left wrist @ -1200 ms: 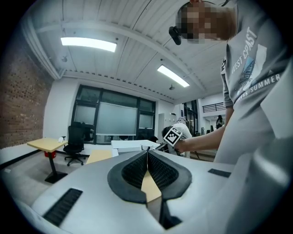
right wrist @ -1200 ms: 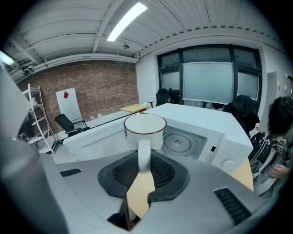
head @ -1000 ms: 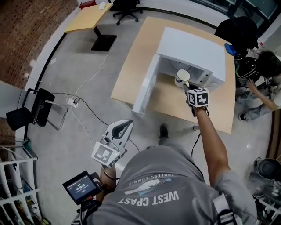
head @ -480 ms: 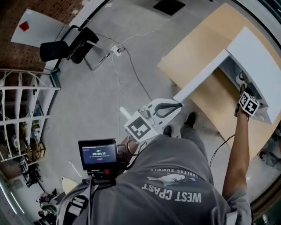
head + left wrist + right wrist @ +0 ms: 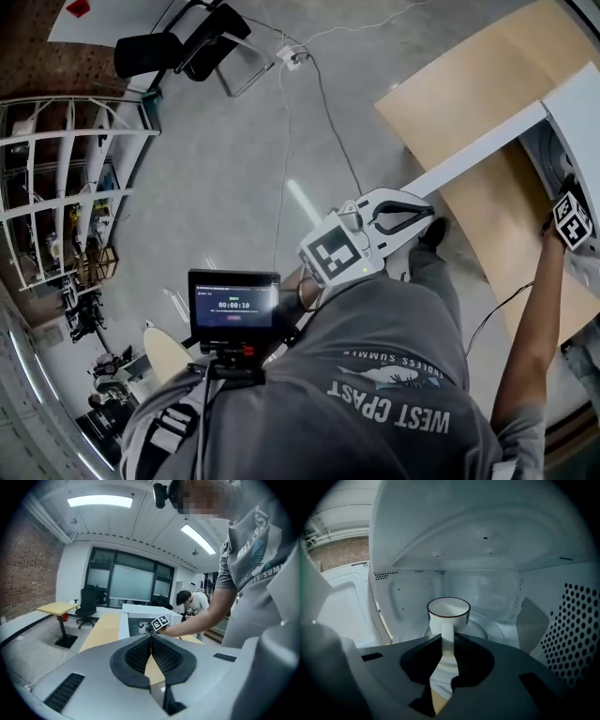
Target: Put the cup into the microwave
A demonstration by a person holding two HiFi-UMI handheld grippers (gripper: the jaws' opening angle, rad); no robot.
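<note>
The cup [image 5: 448, 613] is seen upright inside the microwave [image 5: 487, 550], over the round glass plate [image 5: 499, 627] in the middle of the chamber. It is held by its handle [image 5: 447, 629], which is clamped between the narrowly set jaws of the right gripper [image 5: 448, 640]. Whether the base of the cup is already set down on the plate cannot be told, since the base is hidden behind the jaws.

In the head view the door [image 5: 478, 161] is swung wide over the table [image 5: 469, 84], and the right gripper is reached deep into the opening. The left gripper [image 5: 412, 214] is kept close to the body, well apart from the microwave. In its own view its jaws are pressed together with nothing between them.

The task is judged to be nearly done, as the cup is carried in and placed at the centre of the chamber. What is left is small. The cup is to be lowered if it is not yet resting, the handle is to be let go, and the right gripper is to be drawn back out without the cup being tipped. No closing of the door is asked for by the task.
</note>
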